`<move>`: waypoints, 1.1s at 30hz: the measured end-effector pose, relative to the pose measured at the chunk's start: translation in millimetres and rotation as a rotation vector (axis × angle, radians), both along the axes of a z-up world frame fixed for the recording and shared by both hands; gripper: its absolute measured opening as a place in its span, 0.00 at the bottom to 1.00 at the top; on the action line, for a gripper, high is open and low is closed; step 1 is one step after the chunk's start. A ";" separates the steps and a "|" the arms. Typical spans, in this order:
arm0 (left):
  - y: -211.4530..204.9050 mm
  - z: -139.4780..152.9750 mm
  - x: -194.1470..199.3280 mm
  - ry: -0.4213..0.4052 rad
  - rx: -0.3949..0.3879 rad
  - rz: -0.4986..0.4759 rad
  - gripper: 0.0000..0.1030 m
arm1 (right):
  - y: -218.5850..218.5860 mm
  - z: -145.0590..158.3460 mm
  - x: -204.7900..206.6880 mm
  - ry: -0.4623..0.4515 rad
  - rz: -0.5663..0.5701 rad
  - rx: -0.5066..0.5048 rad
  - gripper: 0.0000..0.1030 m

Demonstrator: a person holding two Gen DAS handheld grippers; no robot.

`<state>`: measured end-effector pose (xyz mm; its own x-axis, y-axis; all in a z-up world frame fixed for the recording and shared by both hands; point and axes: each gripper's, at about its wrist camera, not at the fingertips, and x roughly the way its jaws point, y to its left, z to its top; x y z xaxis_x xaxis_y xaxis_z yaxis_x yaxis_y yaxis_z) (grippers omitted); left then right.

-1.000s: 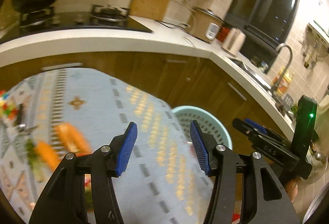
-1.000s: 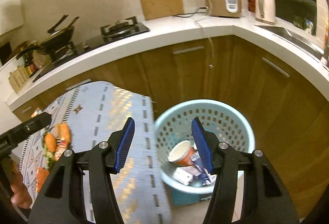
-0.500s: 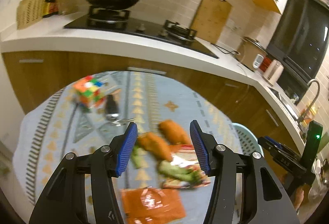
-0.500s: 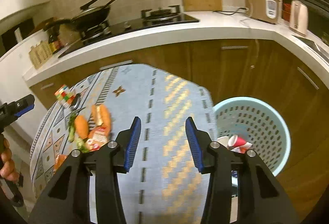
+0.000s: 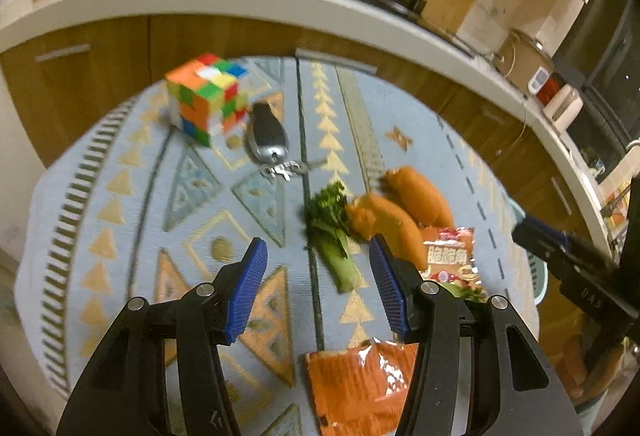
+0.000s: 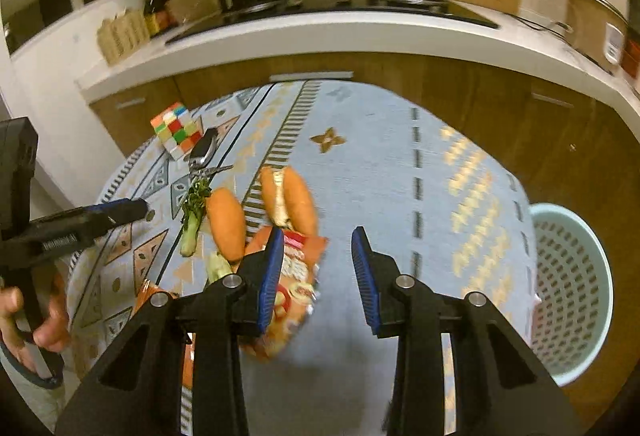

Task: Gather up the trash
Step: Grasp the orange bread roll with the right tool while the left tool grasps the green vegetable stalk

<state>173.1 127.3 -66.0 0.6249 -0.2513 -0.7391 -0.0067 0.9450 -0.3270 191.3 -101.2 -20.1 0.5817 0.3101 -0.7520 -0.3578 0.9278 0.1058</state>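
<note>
While both blue-padded grippers, left [image 5: 318,290] and right [image 6: 314,276], hover agape and empty over the patterned blue tablecloth [image 5: 132,196], a crinkled orange snack wrapper [image 5: 356,386] lies bottom centre, a pale green perforated basket [image 6: 570,292] far right.

Black left claw [image 5: 318,288] and right claw [image 6: 316,276], ribbed blue pads, silver screws

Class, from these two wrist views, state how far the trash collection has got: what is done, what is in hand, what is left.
Done: nothing can be confirmed; the pale green perforated basket shows no contents from here. In hand: nothing; the left tool and right tool are both open and empty over the table. Left: the printed orange snack packet and the plain orange foil wrapper lie on the patterned blue cloth.
</note>
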 end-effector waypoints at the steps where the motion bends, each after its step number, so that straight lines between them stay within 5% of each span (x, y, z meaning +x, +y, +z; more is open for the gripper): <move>1: -2.7 -4.5 3.8 0.010 0.004 -0.004 0.48 | 4.7 -2.0 4.2 0.007 0.009 -0.005 0.31; 8: -23.8 -22.9 15.5 0.024 0.082 -0.012 0.44 | 29.5 -9.5 31.3 0.039 0.058 -0.025 0.31; 14: -30.1 -33.3 20.6 0.028 0.120 -0.010 0.31 | 43.0 -21.7 49.4 0.087 0.083 -0.030 0.31; 17: -31.9 -34.0 22.4 0.022 0.134 -0.003 0.28 | 47.4 -26.4 54.4 0.096 0.091 -0.030 0.48; 23: -30.1 -34.5 24.3 0.003 0.112 -0.003 0.15 | 58.1 -39.5 65.9 0.102 0.092 -0.068 0.49; 33: -23.5 -20.4 21.8 -0.026 0.050 0.006 0.14 | 65.3 -60.5 82.9 0.155 0.111 -0.082 0.46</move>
<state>194.9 103.9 -86.4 0.6453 -0.2108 -0.7342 -0.0047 0.9601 -0.2797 274.2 -35.9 -80.6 0.4224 0.2999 -0.8554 -0.4433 0.8915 0.0936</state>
